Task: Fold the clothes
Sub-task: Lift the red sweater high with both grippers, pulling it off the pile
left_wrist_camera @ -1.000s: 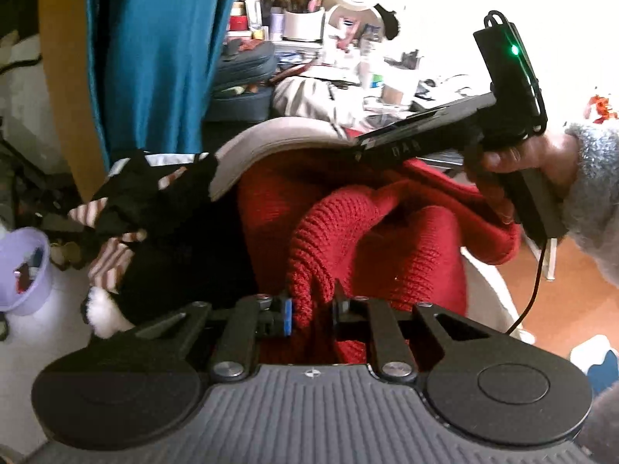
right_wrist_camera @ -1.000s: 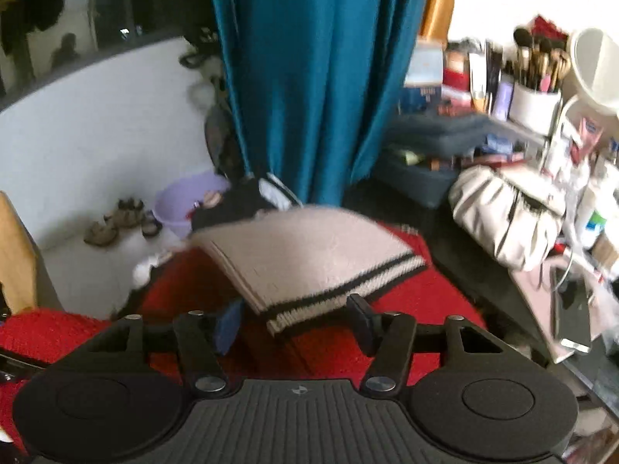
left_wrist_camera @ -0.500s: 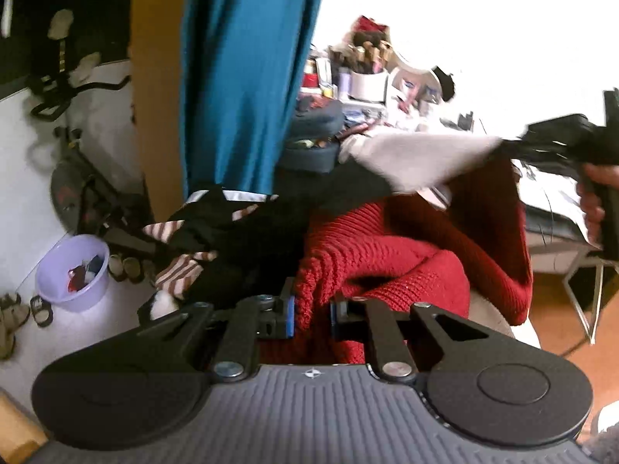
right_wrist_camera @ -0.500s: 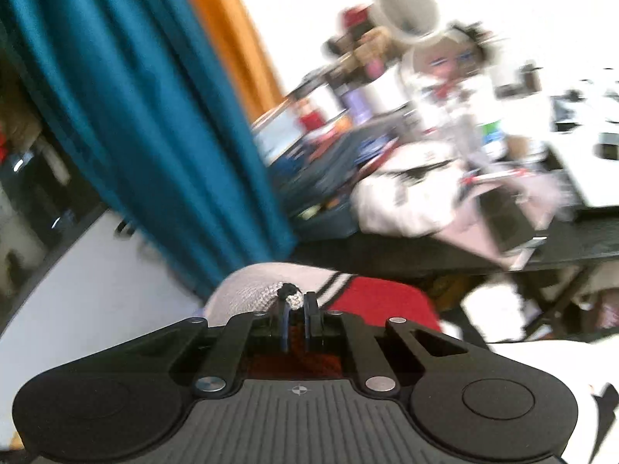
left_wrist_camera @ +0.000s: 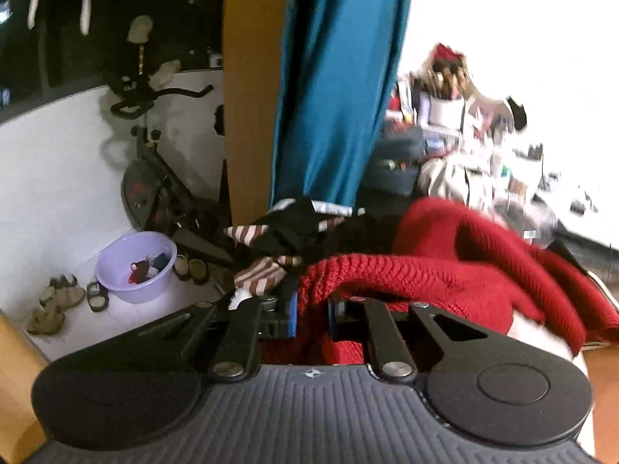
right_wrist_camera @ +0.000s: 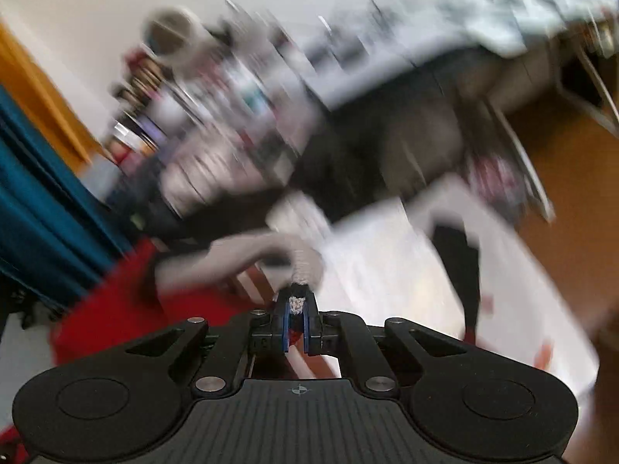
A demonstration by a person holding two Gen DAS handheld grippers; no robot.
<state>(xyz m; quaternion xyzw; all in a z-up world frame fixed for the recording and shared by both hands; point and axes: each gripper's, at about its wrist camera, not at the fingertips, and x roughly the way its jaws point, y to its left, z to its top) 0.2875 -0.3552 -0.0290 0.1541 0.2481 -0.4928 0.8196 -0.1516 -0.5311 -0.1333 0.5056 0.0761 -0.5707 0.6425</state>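
Red sweater (left_wrist_camera: 445, 266) draped lengthwise left to right, one fold pinched in left gripper (left_wrist_camera: 311, 315). Beige knit garment (right_wrist_camera: 247, 255) clamped by its edge in right gripper (right_wrist_camera: 296, 323), trailing away leftward, heavily blurred. Purple basin (left_wrist_camera: 135, 266) and exercise bike (left_wrist_camera: 154, 178) visible from left wrist only.

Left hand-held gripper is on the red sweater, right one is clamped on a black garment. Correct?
Not quite. The right hand-held gripper is clamped on a beige knit garment, not black, per the right wrist view. The left hand-held gripper is on the red sweater.
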